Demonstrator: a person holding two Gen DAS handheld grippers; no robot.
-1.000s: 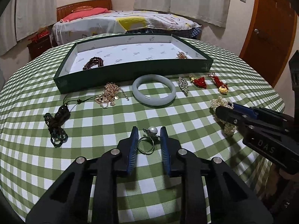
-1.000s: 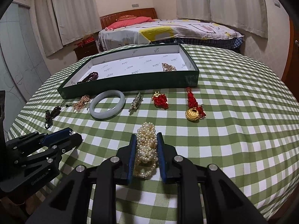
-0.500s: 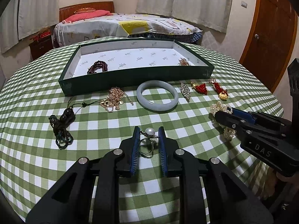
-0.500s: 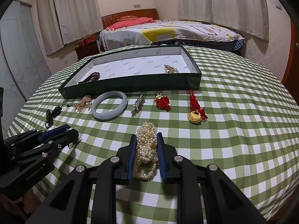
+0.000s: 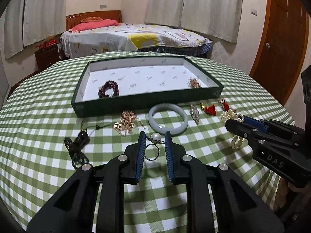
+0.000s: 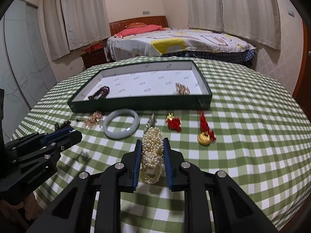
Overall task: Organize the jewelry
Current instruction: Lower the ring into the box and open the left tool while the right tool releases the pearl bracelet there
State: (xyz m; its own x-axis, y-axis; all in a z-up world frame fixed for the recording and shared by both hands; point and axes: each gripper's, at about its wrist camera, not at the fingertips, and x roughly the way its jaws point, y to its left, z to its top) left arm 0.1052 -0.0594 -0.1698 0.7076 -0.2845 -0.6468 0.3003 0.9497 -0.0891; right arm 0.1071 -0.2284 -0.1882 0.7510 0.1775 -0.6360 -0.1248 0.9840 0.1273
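The desk (image 5: 38, 116) is round under a green-and-white checked cloth, with a bed (image 5: 136, 36) behind it. On the desk's far half sits a shallow dark green tray (image 5: 147, 102) with a white printed lining; inside it a dark red bead bracelet (image 5: 108, 89) lies near the left end and a small gold piece (image 5: 194, 82) near the right end.

The left gripper (image 5: 155, 140) has its blue-padded fingers (image 5: 141, 151) drawn close on a pearl ring (image 5: 154, 145), the band between the pads and the pearl up at the tips. The right gripper (image 6: 151, 149) has its fingers (image 6: 137, 161) closed on a pearl bracelet (image 6: 152, 155), several coiled strands pressed between the pads, with a loop hanging below them.

In front of the tray, loose on the cloth, lie a pale jade bangle (image 5: 168, 119), then to its left a gold chain heap (image 5: 126, 122) and, nearer the desk's left edge, a dark cord necklace (image 5: 77, 145). To the bangle's right are a silver brooch (image 5: 195, 112) and a red tassel charm (image 5: 210, 108). In the right wrist view a second red tassel with a gold ball (image 6: 204, 134) lies furthest right, well apart from the tray
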